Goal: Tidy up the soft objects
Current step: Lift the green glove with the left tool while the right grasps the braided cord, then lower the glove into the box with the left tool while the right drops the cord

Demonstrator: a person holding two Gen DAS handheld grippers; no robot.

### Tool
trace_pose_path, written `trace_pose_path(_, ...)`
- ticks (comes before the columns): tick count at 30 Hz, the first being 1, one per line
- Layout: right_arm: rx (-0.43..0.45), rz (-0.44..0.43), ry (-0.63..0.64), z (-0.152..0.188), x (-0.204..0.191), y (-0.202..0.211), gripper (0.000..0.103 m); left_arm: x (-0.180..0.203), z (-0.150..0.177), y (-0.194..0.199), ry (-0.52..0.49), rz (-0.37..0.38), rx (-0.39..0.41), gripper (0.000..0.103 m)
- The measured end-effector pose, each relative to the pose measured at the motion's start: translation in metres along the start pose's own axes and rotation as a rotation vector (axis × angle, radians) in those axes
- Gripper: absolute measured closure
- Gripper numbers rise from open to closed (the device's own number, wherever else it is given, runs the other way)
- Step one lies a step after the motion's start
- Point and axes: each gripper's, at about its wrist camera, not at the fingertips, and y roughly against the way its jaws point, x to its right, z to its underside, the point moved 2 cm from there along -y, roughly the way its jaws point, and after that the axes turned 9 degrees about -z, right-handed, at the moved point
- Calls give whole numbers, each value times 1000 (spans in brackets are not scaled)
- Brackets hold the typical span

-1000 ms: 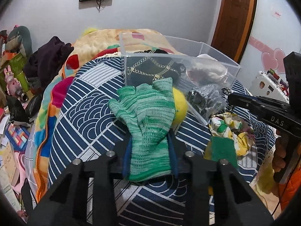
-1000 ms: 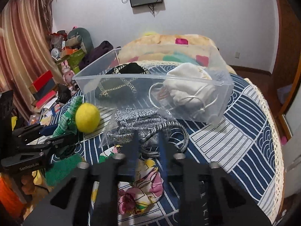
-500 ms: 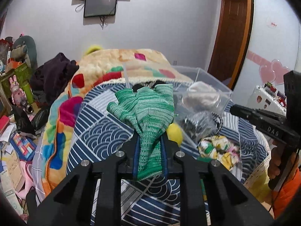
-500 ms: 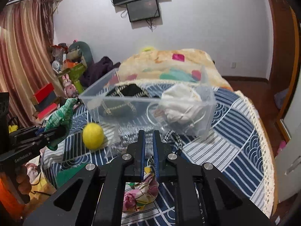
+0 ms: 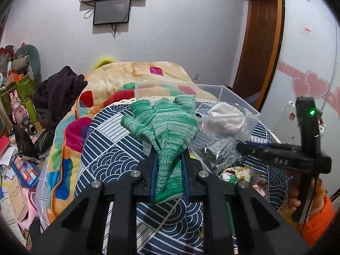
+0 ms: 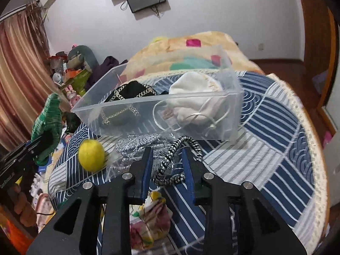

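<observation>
Left tongs [image 5: 169, 170] pinch a green knitted glove [image 5: 167, 127] (held aloft); right tongs [image 6: 167, 163] spread around a black-and-white braided cord [image 6: 170, 161].

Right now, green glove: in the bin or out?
Out. The green glove hangs clamped in the left gripper, lifted short of the clear bin.

The left hand-held gripper [image 5: 169, 165] clamps a green knitted glove [image 5: 167, 125].

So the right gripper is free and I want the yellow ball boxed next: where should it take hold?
Across the widest middle of the yellow ball, coming from above. It is round, so only the middle holds. It sits on the bedspread with the silver mesh bag close beside it; set the fingers on the sides away from that bag.
</observation>
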Motion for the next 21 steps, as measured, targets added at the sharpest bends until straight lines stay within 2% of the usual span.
trace_pose_path(2,-29,-20,-1,2,0,-8,78,1,-2,0,2,3,4,84)
trace_pose_path(4,-36,-17,12,5,-2,-10,92,1,-3,-1,1,4,8,84)
trace_pose_path(7,-1,29,58,8,-9,-2,96,2,-4,0,1,0,14,84)
trace_pose_path(14,89,73,141,3,-28,30,97,1,-17,2,7,-11,45,84)
trace_pose_path(21,175,74,225,-18,-53,52,97,7,-45,-2,-4,-22,96,84)
